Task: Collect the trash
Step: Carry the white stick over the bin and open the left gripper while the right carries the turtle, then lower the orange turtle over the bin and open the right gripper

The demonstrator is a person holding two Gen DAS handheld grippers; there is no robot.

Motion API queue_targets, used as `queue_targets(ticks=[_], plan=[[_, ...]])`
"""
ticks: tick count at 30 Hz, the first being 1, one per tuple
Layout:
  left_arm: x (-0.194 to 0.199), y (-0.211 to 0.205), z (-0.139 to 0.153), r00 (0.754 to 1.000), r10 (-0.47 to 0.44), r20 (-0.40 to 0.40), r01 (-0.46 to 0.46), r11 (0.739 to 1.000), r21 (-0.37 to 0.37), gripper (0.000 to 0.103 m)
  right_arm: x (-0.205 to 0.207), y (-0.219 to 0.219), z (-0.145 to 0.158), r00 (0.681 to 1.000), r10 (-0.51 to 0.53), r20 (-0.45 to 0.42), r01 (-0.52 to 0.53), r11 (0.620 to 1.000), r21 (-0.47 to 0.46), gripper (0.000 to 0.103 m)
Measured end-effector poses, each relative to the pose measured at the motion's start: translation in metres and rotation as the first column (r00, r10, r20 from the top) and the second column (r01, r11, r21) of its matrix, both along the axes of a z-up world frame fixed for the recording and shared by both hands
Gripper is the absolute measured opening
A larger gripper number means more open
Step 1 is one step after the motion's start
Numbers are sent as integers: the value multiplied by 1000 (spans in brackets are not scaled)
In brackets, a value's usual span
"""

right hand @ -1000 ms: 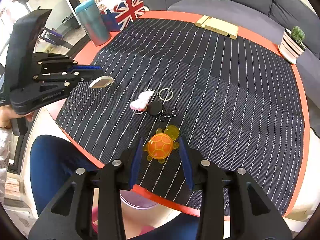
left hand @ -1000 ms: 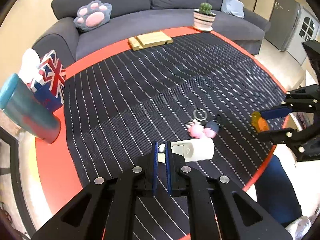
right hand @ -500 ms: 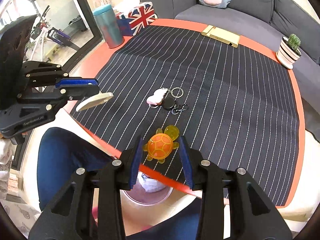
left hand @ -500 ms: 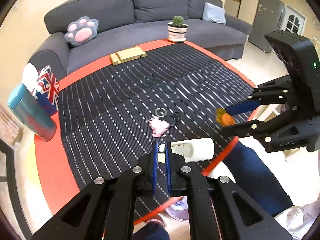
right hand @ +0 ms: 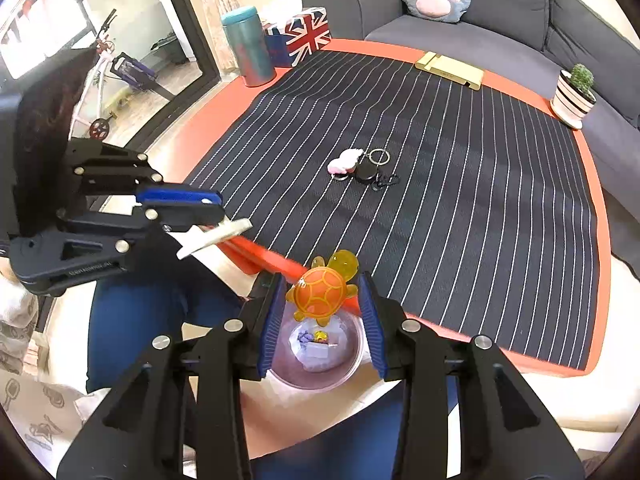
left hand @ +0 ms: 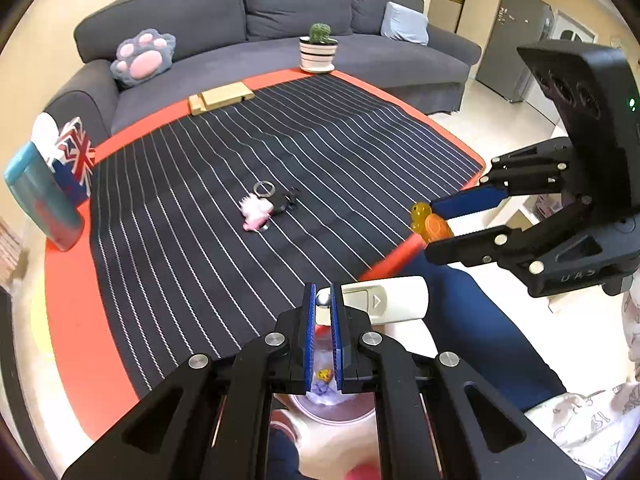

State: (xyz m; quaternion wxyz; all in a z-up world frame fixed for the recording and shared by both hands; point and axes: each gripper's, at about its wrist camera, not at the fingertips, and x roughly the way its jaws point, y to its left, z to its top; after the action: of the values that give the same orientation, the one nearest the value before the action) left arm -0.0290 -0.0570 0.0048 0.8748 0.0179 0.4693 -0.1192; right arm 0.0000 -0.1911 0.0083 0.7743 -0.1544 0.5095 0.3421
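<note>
A living room: a grey sofa [left hand: 280, 8] curves behind a red table [left hand: 72, 320] under a striped mat [left hand: 240, 140], where keys [right hand: 360, 164] lie. The left gripper [left hand: 323, 300] pinches a white fob [left hand: 384, 300]; the right gripper [right hand: 322, 300] clamps an orange turtle [right hand: 320, 294]. Both hang past the table edge, above a bin [right hand: 316, 360] with scraps inside.
</note>
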Motion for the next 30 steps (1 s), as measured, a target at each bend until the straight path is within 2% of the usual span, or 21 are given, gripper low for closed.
queue_targets(ticks=[13,15,16,17,19,22,30], plan=[[-15,-19,-12,998,-42,-36,41,998,-37,8,-20,-19,1,1000,-22,-12,22,1000,21,37],[-16,-22,-13,998,-51,-38,50,998,-38,14,-20,-20,1,1000,-23,-14,23,999,25,37],[-16,-23,-13,998,-56,-43,54,998,-38,27,-20,-20,1,1000,-23,-14,24,999,27,37],[-15,-23,-14,998,-55,-43,53,998,-33,60,-19,-20,0,1000,-24,-15,24,999,29,37],[-15,-22,-15,999,-43,-29,42,999,-28,92,-19,-20,0,1000,-23,-17,24,999,30,37],[-14,-19,-17,1000,-9,-30,8,1000,-13,94,-20,-20,-1,1000,-20,-20,21,999,31,37],[-16,-14,-14,1000,8,-25,-8,1000,-13,95,-22,-18,-2,1000,-15,-22,16,999,31,37]])
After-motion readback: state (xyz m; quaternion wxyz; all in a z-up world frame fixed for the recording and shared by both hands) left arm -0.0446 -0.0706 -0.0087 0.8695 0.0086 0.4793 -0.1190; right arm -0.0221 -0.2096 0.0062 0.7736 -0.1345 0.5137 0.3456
